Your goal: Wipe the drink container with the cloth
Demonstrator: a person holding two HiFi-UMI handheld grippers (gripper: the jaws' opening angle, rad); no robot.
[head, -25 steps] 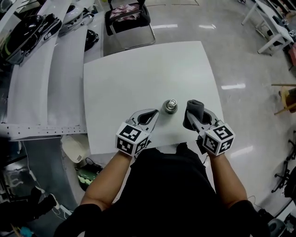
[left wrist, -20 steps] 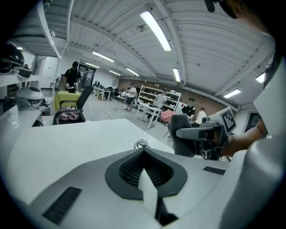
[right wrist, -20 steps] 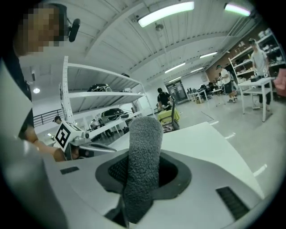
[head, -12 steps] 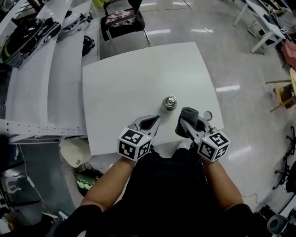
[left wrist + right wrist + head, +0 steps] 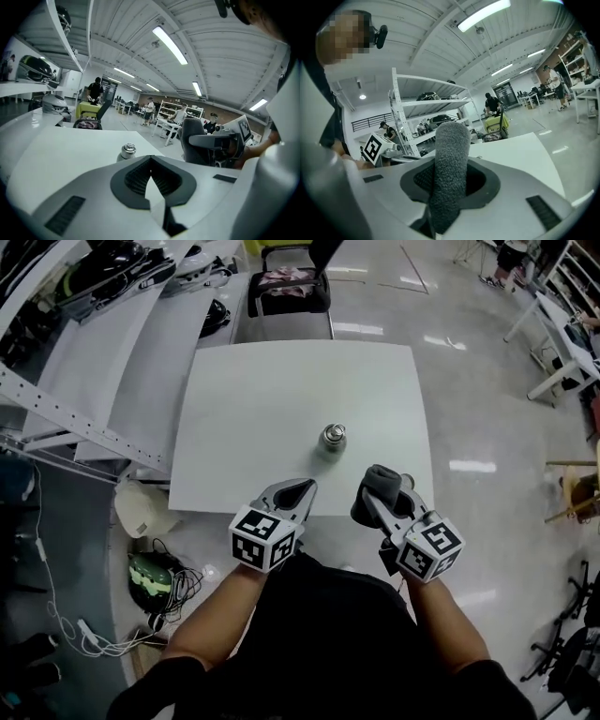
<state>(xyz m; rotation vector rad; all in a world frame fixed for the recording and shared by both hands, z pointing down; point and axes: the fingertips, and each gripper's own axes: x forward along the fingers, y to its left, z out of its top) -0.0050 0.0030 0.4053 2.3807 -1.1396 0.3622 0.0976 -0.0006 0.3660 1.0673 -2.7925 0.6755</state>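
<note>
A small metal drink container (image 5: pixel 333 438) with a silver cap stands upright on the white table (image 5: pixel 262 409); the left gripper view shows it (image 5: pixel 127 151) beyond the jaws. My left gripper (image 5: pixel 305 488) is shut with nothing in it, over the table's near edge and apart from the container. My right gripper (image 5: pixel 373 491) is shut on a folded grey cloth (image 5: pixel 380 482), which stands up between the jaws in the right gripper view (image 5: pixel 449 173). Both grippers hang short of the container.
A chair (image 5: pixel 291 287) with pink fabric stands beyond the table's far edge. White shelving (image 5: pixel 112 343) with helmets runs along the left. Cables and a green object (image 5: pixel 150 579) lie on the floor at lower left. More tables (image 5: pixel 562 334) stand at the right.
Both grippers have drawn back toward the table's near edge, away from the container. The right one still carries the cloth. The head view has shifted, showing more floor.
</note>
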